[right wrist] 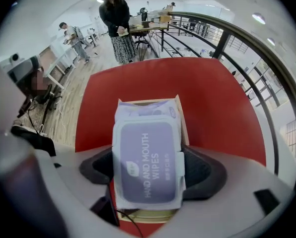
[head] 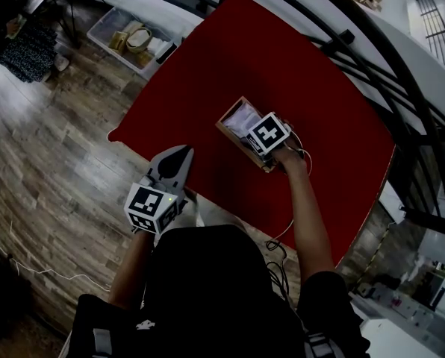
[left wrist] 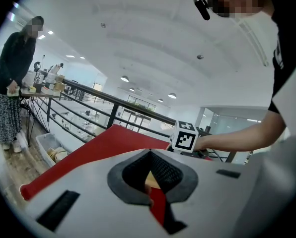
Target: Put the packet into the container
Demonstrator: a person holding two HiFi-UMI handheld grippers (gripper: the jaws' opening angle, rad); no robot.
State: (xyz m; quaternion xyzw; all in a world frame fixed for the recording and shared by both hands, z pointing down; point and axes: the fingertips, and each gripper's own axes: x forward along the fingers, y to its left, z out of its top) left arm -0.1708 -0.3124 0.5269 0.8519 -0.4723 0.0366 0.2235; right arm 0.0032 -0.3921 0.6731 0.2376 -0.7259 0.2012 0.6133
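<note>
In right tongs' [right wrist: 147, 171] grip, HAND AND MOUTH WIPES packet [right wrist: 148, 152]; left tongs [left wrist: 149, 175] together

Red table [head: 282, 73] carries one wooden container [head: 225, 123].

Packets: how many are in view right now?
1. The right tool grips the packet above the wooden box on the red table; the box may hide others.
</note>
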